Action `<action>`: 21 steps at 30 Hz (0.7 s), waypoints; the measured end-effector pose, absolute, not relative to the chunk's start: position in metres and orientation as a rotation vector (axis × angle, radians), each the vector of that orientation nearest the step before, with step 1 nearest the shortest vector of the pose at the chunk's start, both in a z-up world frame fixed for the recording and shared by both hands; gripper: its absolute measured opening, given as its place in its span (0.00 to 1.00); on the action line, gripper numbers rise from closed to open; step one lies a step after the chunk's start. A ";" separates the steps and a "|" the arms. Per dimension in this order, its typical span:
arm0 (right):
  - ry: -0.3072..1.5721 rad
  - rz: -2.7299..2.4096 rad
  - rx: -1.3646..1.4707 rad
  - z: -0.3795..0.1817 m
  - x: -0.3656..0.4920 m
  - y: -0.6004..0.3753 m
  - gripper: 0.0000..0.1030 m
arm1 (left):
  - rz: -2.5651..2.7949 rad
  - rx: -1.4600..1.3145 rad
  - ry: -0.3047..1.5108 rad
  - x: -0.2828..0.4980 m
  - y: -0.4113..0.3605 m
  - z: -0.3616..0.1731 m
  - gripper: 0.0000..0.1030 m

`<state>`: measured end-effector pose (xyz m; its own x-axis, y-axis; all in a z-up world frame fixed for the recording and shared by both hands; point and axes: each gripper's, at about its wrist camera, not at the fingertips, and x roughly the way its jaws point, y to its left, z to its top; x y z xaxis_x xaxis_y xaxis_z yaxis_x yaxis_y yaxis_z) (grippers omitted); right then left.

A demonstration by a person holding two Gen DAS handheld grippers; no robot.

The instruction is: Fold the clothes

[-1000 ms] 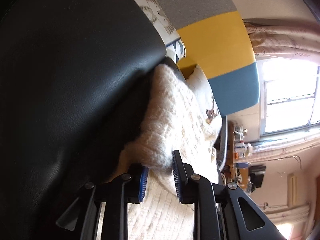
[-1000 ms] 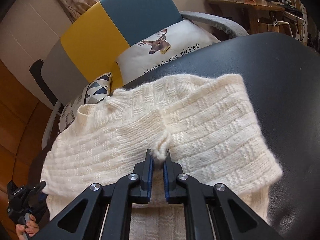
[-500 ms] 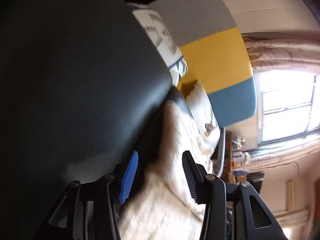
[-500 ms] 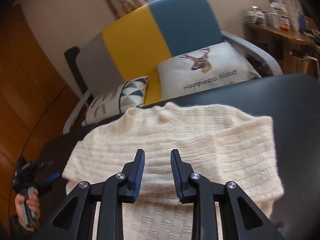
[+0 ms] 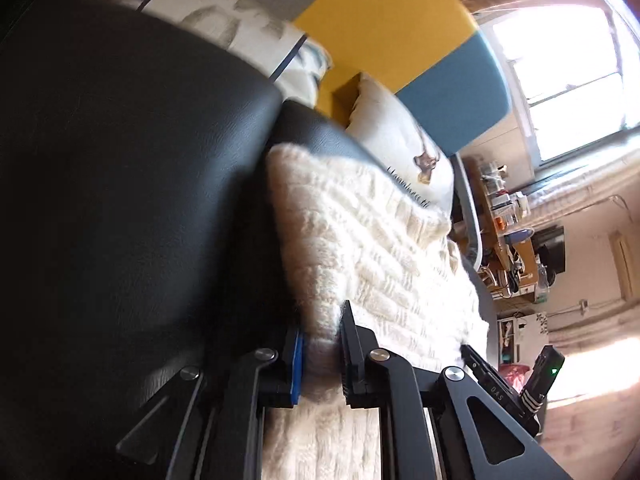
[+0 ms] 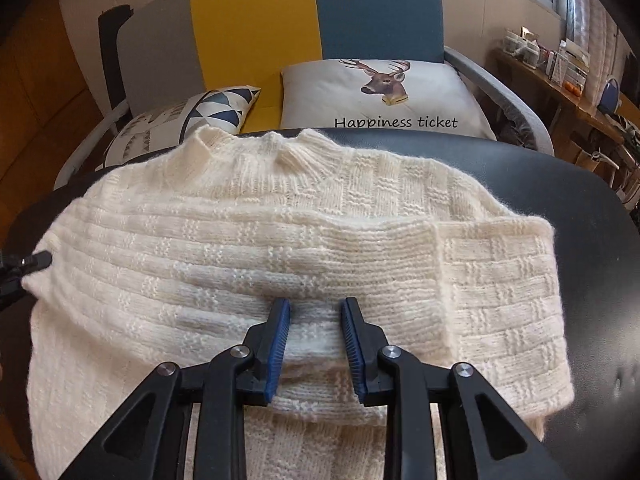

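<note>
Home living room: striped armchair (image 6: pixel 320 20), deer cushion (image 6: pixel 384 96), curtained window (image 5: pixel 560 80).

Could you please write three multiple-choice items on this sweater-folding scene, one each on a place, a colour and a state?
1. Where does the cream sweater lie?
A. on the black padded surface
B. on the floor
C. on the wooden desk

2. What colour are the gripper pads?
A. red
B. blue
C. green

3. What is between the left gripper fingers?
A. nothing
B. the deer cushion
C. the sweater's edge

Answers: 1 A, the black surface shows around the knit; 2 B, blue strips line both fingers; 3 C, knit sits between the closing jaws.
</note>
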<state>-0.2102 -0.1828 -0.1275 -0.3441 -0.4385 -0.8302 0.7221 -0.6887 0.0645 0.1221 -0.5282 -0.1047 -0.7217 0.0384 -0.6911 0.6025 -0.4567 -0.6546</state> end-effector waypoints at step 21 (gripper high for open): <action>0.414 -2.091 1.073 -0.128 -0.201 -0.181 0.27 | -2.230 1.018 1.326 0.162 -0.492 -0.097 0.44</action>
